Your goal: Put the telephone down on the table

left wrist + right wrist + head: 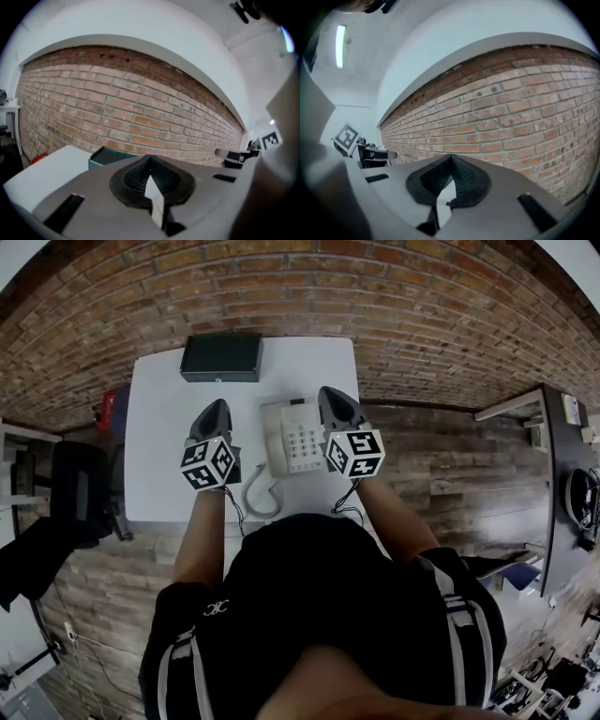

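Note:
A cream desk telephone [292,437] with a keypad lies flat on the white table [159,427], its coiled cord [258,495] trailing toward the front edge. My left gripper [214,405] is held above the table just left of the phone, and my right gripper [330,392] just right of it. Neither touches the phone. In the left gripper view the left gripper [150,158] is shut, tips meeting, with nothing between them. The right gripper [451,157] is likewise shut and empty, pointing roughly level at the brick wall. The phone is out of sight in both gripper views.
A dark box [221,357] stands at the table's back edge against the brick wall [422,306]; it also shows as the box [112,156] in the left gripper view. A black chair [80,493] and a red object [111,409] are on the left, and a dark desk [562,474] on the right.

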`<state>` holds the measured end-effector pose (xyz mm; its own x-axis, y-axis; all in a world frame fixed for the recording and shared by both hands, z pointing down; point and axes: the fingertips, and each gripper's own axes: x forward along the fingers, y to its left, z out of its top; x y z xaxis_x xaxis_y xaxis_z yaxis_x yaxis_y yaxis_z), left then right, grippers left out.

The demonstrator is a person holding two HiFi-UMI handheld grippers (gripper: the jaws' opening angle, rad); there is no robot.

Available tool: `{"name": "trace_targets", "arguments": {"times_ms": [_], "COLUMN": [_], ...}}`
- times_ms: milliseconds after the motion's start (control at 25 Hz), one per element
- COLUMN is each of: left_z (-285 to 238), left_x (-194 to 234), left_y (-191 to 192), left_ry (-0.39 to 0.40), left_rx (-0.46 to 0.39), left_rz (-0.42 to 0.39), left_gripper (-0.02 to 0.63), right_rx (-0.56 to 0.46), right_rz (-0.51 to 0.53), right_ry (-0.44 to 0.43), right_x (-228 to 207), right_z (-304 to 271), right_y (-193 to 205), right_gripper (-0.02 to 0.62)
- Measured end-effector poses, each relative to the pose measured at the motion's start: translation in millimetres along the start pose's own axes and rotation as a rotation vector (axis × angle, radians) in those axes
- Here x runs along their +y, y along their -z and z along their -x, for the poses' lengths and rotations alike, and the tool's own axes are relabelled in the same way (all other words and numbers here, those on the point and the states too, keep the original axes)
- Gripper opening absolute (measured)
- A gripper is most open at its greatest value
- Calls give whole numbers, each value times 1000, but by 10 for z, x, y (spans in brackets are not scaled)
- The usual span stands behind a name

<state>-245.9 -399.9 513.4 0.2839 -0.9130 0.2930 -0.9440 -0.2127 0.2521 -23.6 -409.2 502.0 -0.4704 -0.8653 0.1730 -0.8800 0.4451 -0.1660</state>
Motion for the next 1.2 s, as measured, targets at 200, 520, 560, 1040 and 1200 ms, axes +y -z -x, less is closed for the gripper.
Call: {"name": "trace_targets", "arguments": {"times_ms": [200,520,560,1040,1200], "left_z": [259,723,727,658,640], "left_x": [-475,-824,-818,-738,-706], "left_y": [-678,-1205,-1178,-905,-874], "left_ry": [46,0,-5,-27,-35], "left_rx": [-151,-262,-257,-182,-172], "left_rz": [-113,-194,-198,-158,-157], "left_gripper": [2,2,2,2,2], "right_rx": [-144,-258,-249,-207,-197], "right_rz": [18,110,107,53,51], "right_ry": [30,76,81,73,63], "right_x": [139,165,151,120,128], "right_z": [179,571,584,591,570], "right_y": [-645,-1213,-1180,-1009,-970], "right_gripper": [-2,-2,-2,-2,-2]}}
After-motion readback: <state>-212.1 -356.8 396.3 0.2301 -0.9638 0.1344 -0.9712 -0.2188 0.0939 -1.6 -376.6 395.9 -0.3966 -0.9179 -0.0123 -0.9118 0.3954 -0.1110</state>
